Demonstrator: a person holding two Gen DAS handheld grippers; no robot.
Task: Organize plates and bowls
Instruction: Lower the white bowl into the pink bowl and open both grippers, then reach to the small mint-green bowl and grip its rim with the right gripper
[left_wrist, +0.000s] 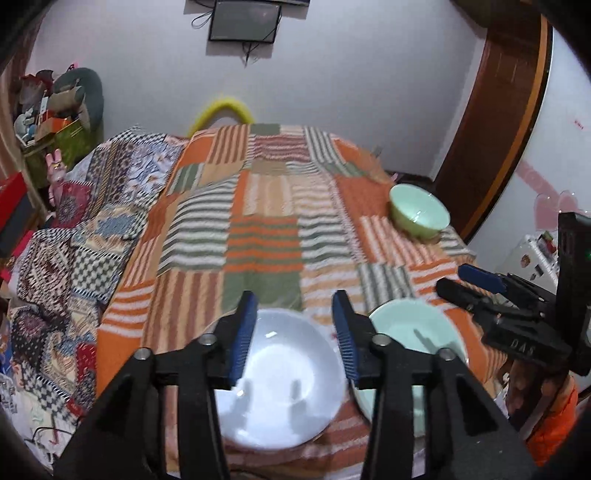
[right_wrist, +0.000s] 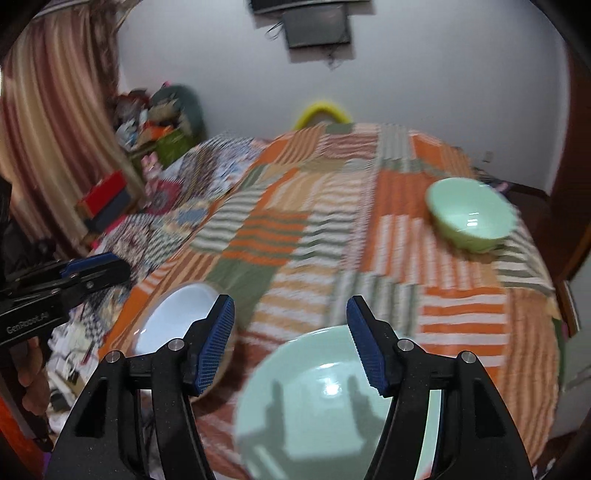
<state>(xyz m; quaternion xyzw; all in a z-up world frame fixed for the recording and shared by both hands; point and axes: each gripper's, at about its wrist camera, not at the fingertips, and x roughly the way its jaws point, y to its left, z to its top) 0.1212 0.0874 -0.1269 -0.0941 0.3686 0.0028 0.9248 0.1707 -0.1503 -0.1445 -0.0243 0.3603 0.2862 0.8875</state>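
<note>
A white bowl (left_wrist: 284, 376) lies on the striped blanket (left_wrist: 258, 229) near its front edge. My left gripper (left_wrist: 294, 299) hangs above it, open, with nothing between its blue pads (left_wrist: 243, 332). Just right of it lies a pale green bowl (left_wrist: 413, 332), under my right gripper (left_wrist: 454, 279). A second green bowl (left_wrist: 419, 210) stands far back on the right. In the right wrist view my right gripper (right_wrist: 290, 306) is open over the pale green bowl (right_wrist: 314, 398); the white bowl (right_wrist: 173, 317), the left gripper (right_wrist: 118, 264) and the far green bowl (right_wrist: 471, 218) also show.
A patterned quilt (left_wrist: 85, 240) covers the bed's left side. Clutter and boxes (left_wrist: 55, 110) pile in the back left corner, with a red box (right_wrist: 105, 192) and a curtain (right_wrist: 55, 129) nearby. A wooden door frame (left_wrist: 498, 129) stands right, a screen (left_wrist: 243, 20) on the wall.
</note>
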